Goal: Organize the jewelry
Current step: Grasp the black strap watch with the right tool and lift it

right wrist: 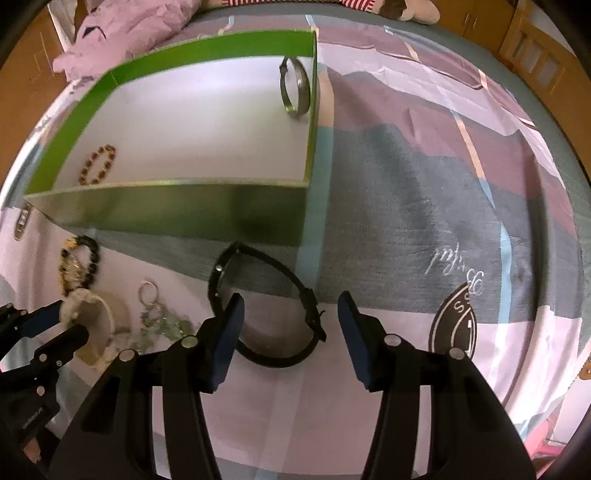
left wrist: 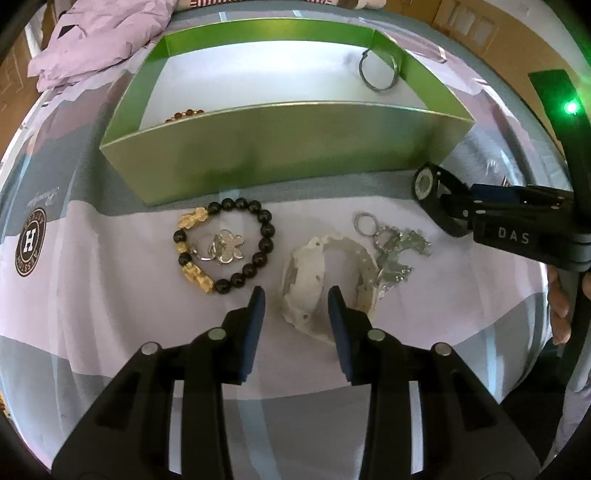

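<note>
A green box stands on the bed; inside lie a grey metal bangle and a brown bead bracelet. In front lie a black-and-gold bead bracelet, a silver pendant, a white watch, a silver keychain and a black watch. My left gripper is open with its jaws either side of the white watch. My right gripper is open around the black watch.
A patterned pink, grey and blue bedsheet covers the bed. A crumpled lilac garment lies behind the box. Wooden furniture stands at the far right.
</note>
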{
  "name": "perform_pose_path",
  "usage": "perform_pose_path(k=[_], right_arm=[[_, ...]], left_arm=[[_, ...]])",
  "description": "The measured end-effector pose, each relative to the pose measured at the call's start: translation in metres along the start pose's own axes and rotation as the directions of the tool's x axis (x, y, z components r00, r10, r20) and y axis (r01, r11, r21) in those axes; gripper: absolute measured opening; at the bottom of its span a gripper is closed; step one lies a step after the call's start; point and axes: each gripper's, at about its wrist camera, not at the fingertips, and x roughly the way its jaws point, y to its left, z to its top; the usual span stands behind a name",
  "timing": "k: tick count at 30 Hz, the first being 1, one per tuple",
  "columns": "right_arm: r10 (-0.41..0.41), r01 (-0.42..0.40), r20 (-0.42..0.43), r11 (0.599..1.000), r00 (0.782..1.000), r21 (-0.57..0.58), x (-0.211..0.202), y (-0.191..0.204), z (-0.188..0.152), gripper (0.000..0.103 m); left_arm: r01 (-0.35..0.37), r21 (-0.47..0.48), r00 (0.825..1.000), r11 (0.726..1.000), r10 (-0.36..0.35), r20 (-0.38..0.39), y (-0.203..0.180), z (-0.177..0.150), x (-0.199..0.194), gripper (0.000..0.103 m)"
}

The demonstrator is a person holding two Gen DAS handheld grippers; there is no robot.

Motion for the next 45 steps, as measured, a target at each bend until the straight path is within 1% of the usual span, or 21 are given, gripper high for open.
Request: perform_pose_path(k=[1, 3, 11, 19, 22, 25, 26, 34, 36, 38, 45], right_arm=[[-0.003, 0.003, -0.005, 1.0, 1.0, -0.006, 0.003, 0.001, -0.001, 0.053], [-0.004, 0.004, -0.009, 1.0, 1.0, -0.012, 0.007, 0.002, -0.002, 0.053], [-0.02, 0.02, -0.004, 1.0, 1.0, -0.003, 0.013, 0.004, 0.003, 0.052], [-0.027, 0.027, -0.005, 1.0, 1.0, -0.003, 0.018, 0.003, 0.004, 0.052], [-0.019, 0.019, -0.004, 1.0, 1.0, -0.011, 0.017, 0.005, 0.001, 0.042], [-0.024, 0.024, -0.001, 0.999, 1.0, -0.029, 0.015, 0.009, 0.0, 0.029], [-0.024, 0.024, 0.0, 0.999, 1.0, -0.032, 0.015, 0.01, -0.001, 0.026], [-0.026, 0.026, 0.0, 0.999, 1.0, -0.039, 0.013, 0.014, -0.002, 0.023], [-0.026, 0.026, 0.001, 0.999, 1.0, -0.037, 0.012, 0.015, -0.003, 0.021], [-0.024, 0.025, 0.005, 0.999, 1.0, -0.029, 0.011, 0.014, -0.002, 0.014], [-0.01, 0.01, 0.033, 1.0, 0.999, -0.011, 0.003, 0.007, 0.004, 0.013]], left_arm=[[-0.004, -0.003, 1.0, 1.0, 0.004, 0.004, 0.0, 0.0, 0.0, 0.027], [0.002, -0.01, 1.0, 1.0, -0.002, 0.002, 0.002, 0.001, 0.003, 0.023], [-0.014, 0.003, 1.0, 1.0, 0.014, -0.002, -0.002, 0.005, 0.005, 0.023], [-0.026, -0.011, 1.0, 1.0, 0.026, -0.011, -0.002, 0.005, 0.011, 0.021], [-0.03, -0.01, 0.999, 0.999, 0.03, -0.01, -0.002, 0.004, 0.011, 0.021], [-0.032, -0.012, 0.999, 0.999, 0.032, -0.008, -0.003, 0.004, 0.011, 0.021], [-0.031, -0.014, 0.999, 0.999, 0.031, -0.008, -0.002, 0.004, 0.011, 0.021], [-0.027, -0.017, 1.0, 1.0, 0.027, -0.004, -0.002, 0.003, 0.011, 0.021], [-0.027, -0.019, 1.0, 0.999, 0.027, 0.002, -0.001, 0.003, 0.01, 0.021], [-0.025, -0.021, 1.0, 0.999, 0.025, 0.014, -0.001, 0.003, 0.006, 0.021], [-0.022, -0.019, 0.998, 1.0, 0.023, 0.051, -0.003, 0.002, -0.006, 0.02]])
